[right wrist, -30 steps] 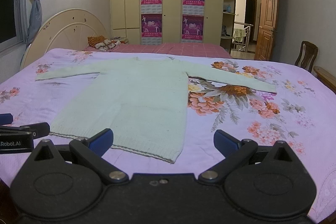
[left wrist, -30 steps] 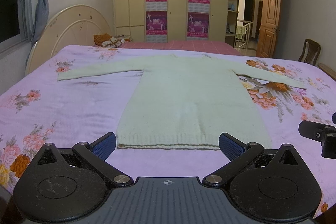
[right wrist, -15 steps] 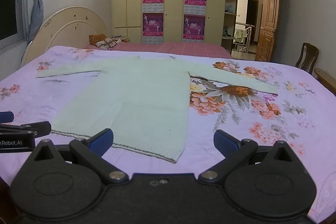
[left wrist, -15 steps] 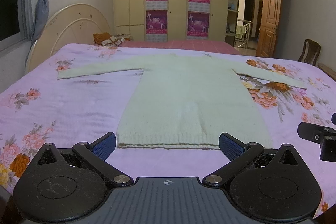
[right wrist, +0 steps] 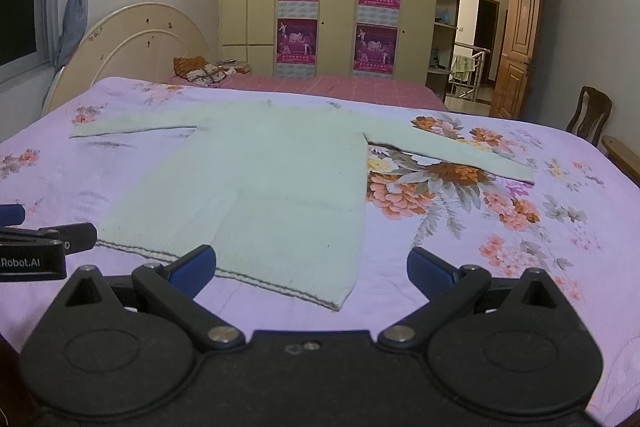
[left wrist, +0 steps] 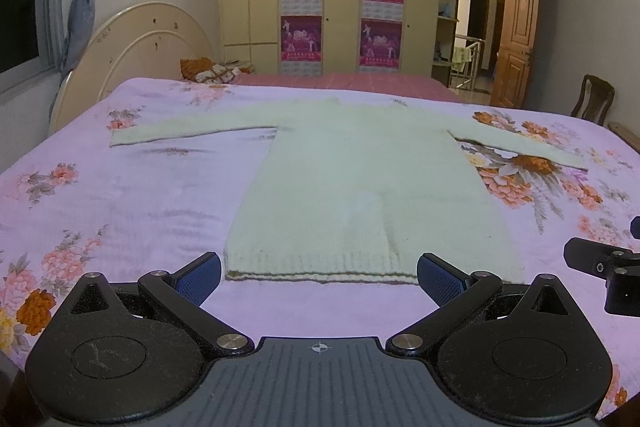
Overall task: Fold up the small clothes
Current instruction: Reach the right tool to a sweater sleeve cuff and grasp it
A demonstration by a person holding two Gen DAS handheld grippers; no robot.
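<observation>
L wrist: left gripper (left wrist: 319, 277) spread wide, empty, low near the hem of the pale green sweater (left wrist: 360, 187), which lies flat on the floral bedsheet (left wrist: 120, 207), sleeves out.

R wrist: right gripper (right wrist: 311, 269) also spread, empty, near the sweater's (right wrist: 260, 179) hem corner. Best approach imo: pinch both hem corners evenly, lift w/o bunching the knit.

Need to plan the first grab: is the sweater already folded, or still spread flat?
Spread flat. The sweater lies on the bed with both sleeves stretched sideways and the hem straight; no part is doubled over.
</observation>
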